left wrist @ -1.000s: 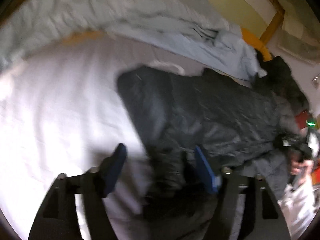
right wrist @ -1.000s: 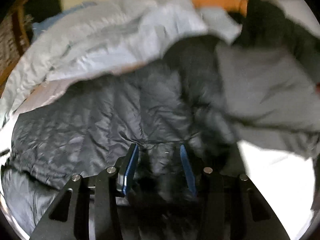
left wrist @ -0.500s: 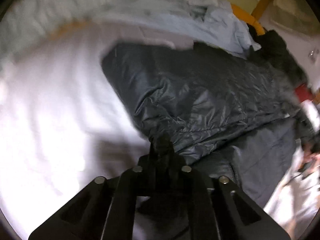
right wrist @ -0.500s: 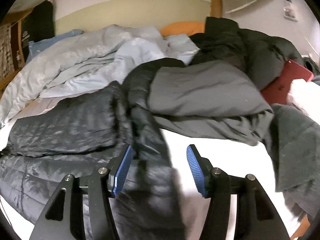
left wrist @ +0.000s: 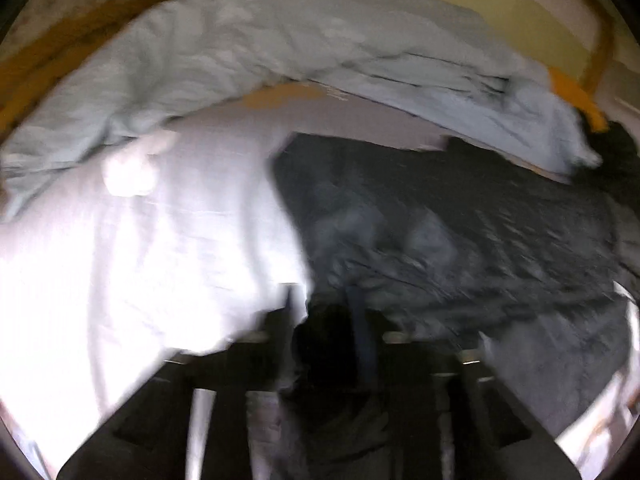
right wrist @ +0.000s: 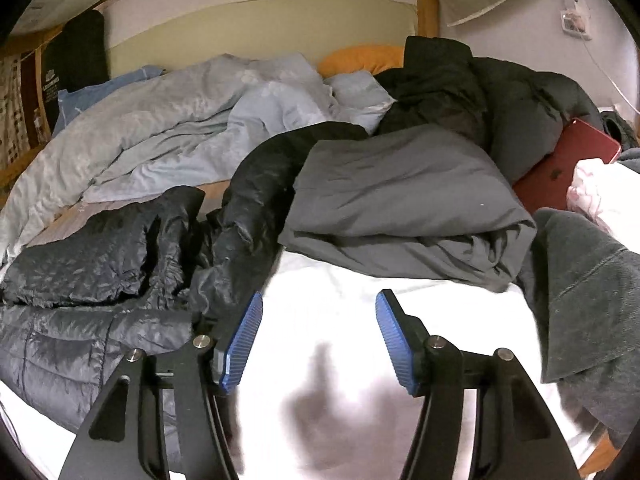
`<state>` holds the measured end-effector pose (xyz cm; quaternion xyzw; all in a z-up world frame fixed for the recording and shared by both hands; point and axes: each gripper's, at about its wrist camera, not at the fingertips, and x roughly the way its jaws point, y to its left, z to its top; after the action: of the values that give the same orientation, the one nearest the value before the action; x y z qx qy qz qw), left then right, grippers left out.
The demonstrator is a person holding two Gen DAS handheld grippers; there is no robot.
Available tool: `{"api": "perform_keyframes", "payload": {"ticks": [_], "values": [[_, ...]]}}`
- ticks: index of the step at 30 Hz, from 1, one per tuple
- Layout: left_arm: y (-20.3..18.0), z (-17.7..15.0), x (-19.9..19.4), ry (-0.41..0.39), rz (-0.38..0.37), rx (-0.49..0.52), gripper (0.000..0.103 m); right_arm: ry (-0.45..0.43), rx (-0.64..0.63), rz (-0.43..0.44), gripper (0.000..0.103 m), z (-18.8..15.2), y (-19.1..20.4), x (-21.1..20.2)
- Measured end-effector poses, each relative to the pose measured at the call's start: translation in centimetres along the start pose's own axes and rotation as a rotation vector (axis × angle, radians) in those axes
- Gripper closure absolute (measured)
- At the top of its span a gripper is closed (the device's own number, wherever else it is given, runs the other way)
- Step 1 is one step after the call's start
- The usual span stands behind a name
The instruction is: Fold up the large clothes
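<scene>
Left wrist view: jacket pinched, right tongs free

Left gripper (left wrist: 332,320) pinches dark puffer jacket (left wrist: 460,232) fabric; blurred. Jacket's long axis stretches rightward from it over white sheet (left wrist: 140,260). Right gripper (right wrist: 319,336) spread, empty, jacket (right wrist: 100,280) just left.

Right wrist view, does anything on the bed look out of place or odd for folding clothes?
Yes. A red laptop lies tilted at the right, wedged under the black coat and against the grey folded garment. Also, the dark quilted jacket being folded sits bunched and crumpled at its near edge, not flat.
</scene>
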<state>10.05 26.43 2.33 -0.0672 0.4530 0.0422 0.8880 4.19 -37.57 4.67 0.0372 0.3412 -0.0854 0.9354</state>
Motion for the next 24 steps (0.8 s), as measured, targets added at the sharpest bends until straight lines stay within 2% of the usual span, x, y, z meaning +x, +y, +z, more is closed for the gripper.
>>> {"api": "perform_keyframes", "payload": {"ticks": [1,2,4,6,9,11,12,13,14,16,19,20,22,23,24], "values": [[0.1,0.1,-0.3,-0.04,0.06,-0.01,0.041,0.004,0.007,0.008,0.042,0.1,0.2,0.2],[-0.1,0.1,-0.5,-0.07,0.075,-0.014,0.04,0.007,0.011,0.018,0.042,0.2,0.4,0.4],[-0.3,0.0,-1.1,-0.098,0.034,-0.004,0.04,0.019,0.023,0.044,0.042,0.4,0.9,1.0],[-0.6,-0.3,-1.9,-0.149,0.016,0.005,0.04,0.056,0.061,0.114,0.038,0.9,1.0,2.2],[-1.8,-0.3,-2.5,-0.205,-0.01,0.026,0.04,0.217,0.322,0.317,0.037,1.7,-1.2,5.9],[-2.3,-0.3,-3.0,-0.253,-0.041,0.005,0.036,0.266,0.465,0.416,0.037,1.9,-2.6,8.0],[-2.6,-0.3,-3.2,-0.282,-0.052,-0.034,0.026,0.282,0.49,0.418,0.037,2.2,-2.9,8.9],[-2.8,-0.4,-3.0,-0.297,-0.058,-0.09,0.02,0.288,0.468,0.376,0.037,2.7,-2.9,9.7],[-3.2,-0.5,-2.6,-0.293,-0.069,-0.12,0.021,0.283,0.429,0.34,0.037,3.2,-2.6,10.3],[-4.5,-0.3,-1.8,-0.275,-0.086,-0.095,0.021,0.279,0.347,0.294,0.037,4.0,-1.6,11.7],[-6.4,-0.3,-0.4,-0.257,-0.043,-0.011,0.021,0.327,0.354,0.354,0.037,4.4,-0.6,15.2],[-6.7,-0.4,0.2,-0.239,-0.049,-0.001,0.02,0.326,0.348,0.328,0.037,4.6,-0.5,15.9],[-6.5,-0.5,1.9,-0.173,-0.081,-0.025,0.02,0.242,0.284,0.154,0.038,5.9,0.3,16.6],[-6.2,-0.5,2.8,-0.137,-0.083,-0.045,0.02,0.224,0.291,0.172,0.038,6.3,0.5,16.8],[-6.1,-0.7,3.6,-0.115,-0.073,-0.057,0.02,0.228,0.316,0.229,0.038,6.6,0.5,17.2]]}}
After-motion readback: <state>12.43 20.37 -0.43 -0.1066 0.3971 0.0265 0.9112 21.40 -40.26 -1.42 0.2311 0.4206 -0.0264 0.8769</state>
